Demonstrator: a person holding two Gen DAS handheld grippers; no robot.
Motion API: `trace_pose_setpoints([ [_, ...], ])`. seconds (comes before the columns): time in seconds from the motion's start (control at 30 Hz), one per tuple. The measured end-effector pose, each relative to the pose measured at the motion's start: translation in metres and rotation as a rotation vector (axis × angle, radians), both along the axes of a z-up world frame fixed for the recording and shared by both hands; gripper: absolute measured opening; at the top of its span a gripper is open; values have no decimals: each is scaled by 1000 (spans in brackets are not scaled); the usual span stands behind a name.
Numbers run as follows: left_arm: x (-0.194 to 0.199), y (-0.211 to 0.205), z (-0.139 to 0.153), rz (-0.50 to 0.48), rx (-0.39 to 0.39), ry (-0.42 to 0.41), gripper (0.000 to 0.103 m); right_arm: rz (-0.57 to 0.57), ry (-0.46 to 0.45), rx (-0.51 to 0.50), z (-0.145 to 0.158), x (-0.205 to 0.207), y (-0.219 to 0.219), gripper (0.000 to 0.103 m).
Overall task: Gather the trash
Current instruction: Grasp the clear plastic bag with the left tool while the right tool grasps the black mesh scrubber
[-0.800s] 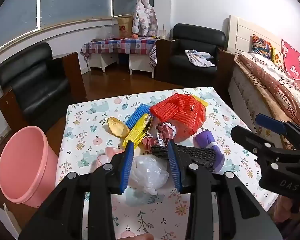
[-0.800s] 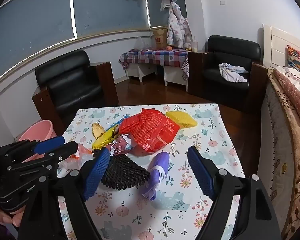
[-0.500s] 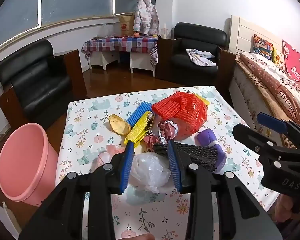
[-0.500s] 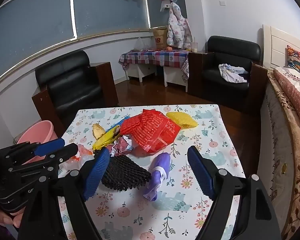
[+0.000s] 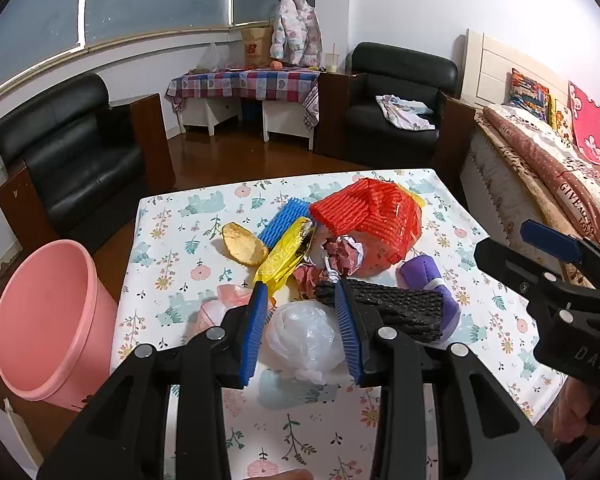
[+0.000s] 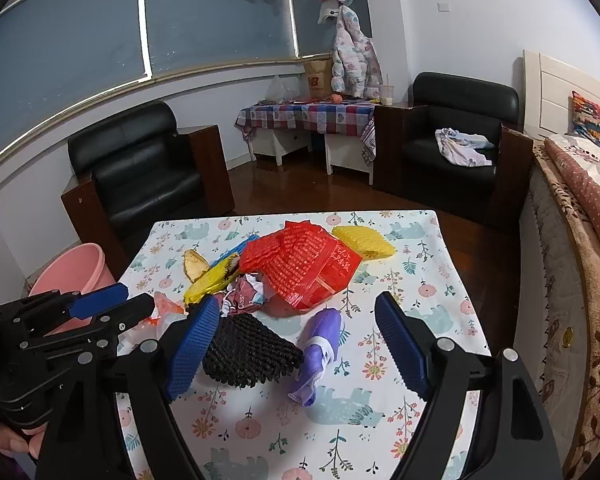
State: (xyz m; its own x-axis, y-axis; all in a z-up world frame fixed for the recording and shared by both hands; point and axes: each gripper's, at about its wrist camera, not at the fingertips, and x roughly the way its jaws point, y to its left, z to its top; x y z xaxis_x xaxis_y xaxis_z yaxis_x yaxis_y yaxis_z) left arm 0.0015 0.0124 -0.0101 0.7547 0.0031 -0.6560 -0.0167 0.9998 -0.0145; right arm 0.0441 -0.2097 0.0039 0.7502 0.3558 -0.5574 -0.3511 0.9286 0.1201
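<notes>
Trash heaped on the flowered tabletop point(image 5: 172, 248), both claws poised above it.

The left claw point(image 5: 302, 330) stands released, its blue pads flanking a crumpled clear plastic bag point(image 5: 304, 334) without pressing it. The right claw point(image 6: 296, 354) gapes wide over a black ribbed foam net point(image 6: 248, 354) and a purple foam sleeve point(image 6: 320, 344). A red mesh bag point(image 6: 304, 264) tops the pile; a pink plastic bucket point(image 5: 40, 320) stands on the floor just beside the tabletop's left edge.

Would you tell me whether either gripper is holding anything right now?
Nothing is held: the left gripper frames the clear plastic bag without pinching it; the right gripper hangs open.
</notes>
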Motion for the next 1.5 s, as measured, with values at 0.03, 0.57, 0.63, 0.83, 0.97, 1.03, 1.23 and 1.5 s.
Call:
trace_pose_setpoints([
  [0.03,1,0,0,2,0,0,36,-1,0,1,0,0,0,79],
  [0.57,1,4,-4,8,-5,10,36,1,0,1,1,1,1,79],
  [0.63,1,4,-4,9,-4,10,36,1,3,0,1,1,1,79],
  [0.83,2,5,-6,8,-7,16,35,1,2,-1,1,2,2,76],
  [0.97,2,9,-7,6,-10,9,36,-7,2,2,0,3,1,74],
  [1.03,1,13,-7,11,-7,5,35,-12,4,5,-1,4,-1,74],
  [1.23,0,29,-1,25,-10,1,35,-10,20,11,-4,7,-5,71],
  [1.5,-7,50,-3,38,1,12,35,-1,43,-1,-11,8,-11,65],
])
